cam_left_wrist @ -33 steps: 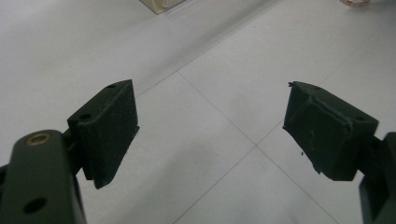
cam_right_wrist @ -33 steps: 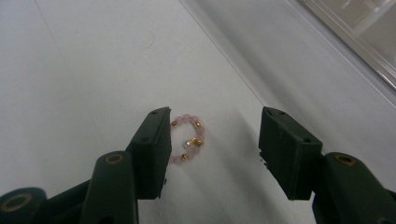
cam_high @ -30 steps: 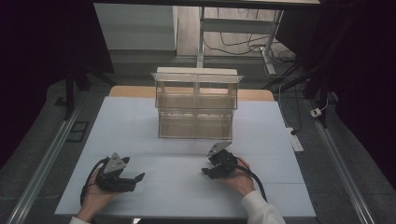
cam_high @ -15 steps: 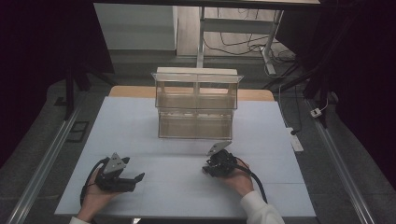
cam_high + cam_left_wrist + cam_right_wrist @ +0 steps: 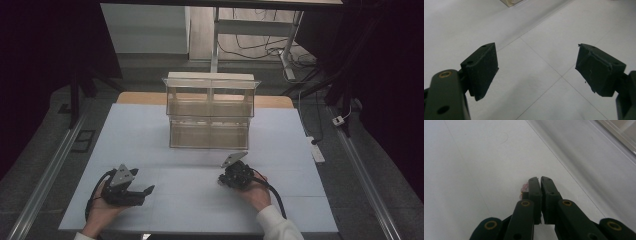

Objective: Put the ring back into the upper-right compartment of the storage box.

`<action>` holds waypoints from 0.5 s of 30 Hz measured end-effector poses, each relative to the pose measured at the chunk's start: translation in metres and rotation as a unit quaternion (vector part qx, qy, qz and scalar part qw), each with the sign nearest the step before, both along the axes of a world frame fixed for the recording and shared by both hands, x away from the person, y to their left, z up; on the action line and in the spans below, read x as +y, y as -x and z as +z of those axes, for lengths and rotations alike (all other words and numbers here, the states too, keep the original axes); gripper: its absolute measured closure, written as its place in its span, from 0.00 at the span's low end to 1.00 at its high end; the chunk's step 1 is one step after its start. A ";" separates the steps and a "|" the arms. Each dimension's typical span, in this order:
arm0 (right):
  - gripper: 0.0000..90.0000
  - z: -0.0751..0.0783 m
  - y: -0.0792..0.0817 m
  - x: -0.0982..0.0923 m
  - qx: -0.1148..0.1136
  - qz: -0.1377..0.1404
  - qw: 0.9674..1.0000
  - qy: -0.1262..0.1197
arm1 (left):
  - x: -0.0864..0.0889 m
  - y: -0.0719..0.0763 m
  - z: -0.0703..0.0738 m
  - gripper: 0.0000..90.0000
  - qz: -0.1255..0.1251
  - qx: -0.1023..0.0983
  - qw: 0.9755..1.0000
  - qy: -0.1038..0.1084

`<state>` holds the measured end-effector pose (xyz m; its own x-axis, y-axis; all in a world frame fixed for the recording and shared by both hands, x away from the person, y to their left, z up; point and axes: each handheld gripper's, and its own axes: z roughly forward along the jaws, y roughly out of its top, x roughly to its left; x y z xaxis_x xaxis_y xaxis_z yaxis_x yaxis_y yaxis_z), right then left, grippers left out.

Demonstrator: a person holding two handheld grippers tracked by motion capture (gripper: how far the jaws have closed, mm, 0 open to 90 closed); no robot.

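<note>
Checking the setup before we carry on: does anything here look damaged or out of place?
Mostly tidy. The clear drawer box stands square on the white table. One oddity: the right pad of the left hand-held gripper has chipped, ragged edges.

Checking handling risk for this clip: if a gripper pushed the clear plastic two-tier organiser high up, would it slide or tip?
The clear plastic two-tier organiser stands tall on a narrow base, so a high push would probably tip it. It looks empty and thin-walled, likely light. On the smooth white table a low push should slide it easily.
</note>
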<state>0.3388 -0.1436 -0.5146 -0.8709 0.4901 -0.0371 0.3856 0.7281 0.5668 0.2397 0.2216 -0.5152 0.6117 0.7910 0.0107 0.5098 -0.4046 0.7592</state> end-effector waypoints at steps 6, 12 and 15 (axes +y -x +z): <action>0.97 0.004 0.000 -0.004 -0.004 -0.001 1.000 -0.015 | 0.000 0.000 0.000 0.20 0.001 -0.001 1.000 0.000; 0.97 0.011 0.000 -0.007 -0.012 -0.003 1.000 -0.028 | 0.000 0.000 0.000 0.20 0.001 -0.001 1.000 0.000; 0.97 0.014 0.001 -0.009 -0.016 -0.005 0.999 -0.035 | 0.000 0.000 0.000 0.20 0.001 0.000 1.000 0.000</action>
